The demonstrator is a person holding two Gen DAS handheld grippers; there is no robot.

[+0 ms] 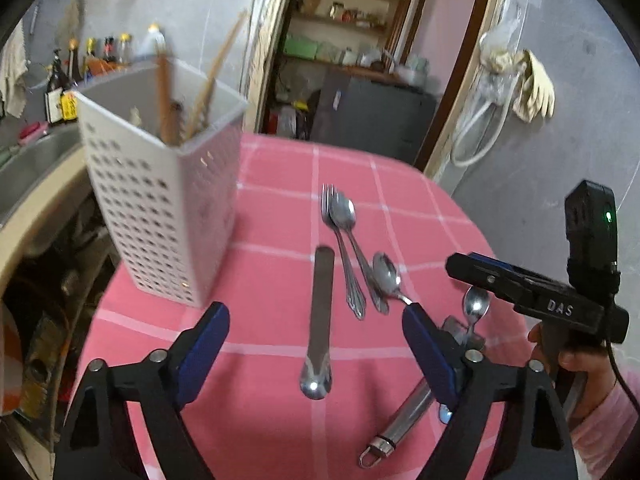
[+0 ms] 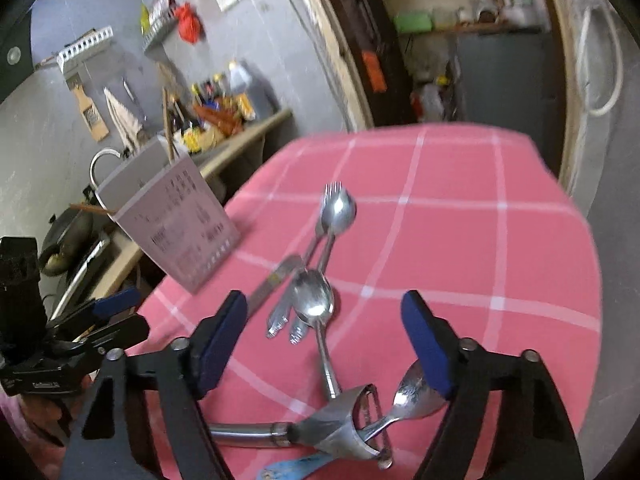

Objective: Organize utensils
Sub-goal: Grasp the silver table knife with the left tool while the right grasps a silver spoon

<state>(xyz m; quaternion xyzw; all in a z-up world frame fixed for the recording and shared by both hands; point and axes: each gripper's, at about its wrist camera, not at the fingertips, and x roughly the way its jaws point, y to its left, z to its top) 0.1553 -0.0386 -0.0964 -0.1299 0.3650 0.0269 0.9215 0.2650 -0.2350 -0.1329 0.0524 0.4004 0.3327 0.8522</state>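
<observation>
Left wrist view: left gripper (image 1: 316, 344) is hovering with fingers apart over the knife (image 1: 319, 320) (nothing gripped). Holder (image 1: 160, 200) is sitting at 10 o'clock. Right gripper (image 2: 324, 336) is straddling a spoon (image 2: 314, 300), fingers apart, no contact.

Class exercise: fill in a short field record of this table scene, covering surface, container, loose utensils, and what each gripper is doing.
surface: pink checked tablecloth
container: white perforated holder, upright at the cloth's left, sticks inside
loose utensils: butter knife, fork, several spoons, peeler
left gripper: open, astride the butter knife, holding nothing
right gripper: open above a spoon, holding nothing
</observation>
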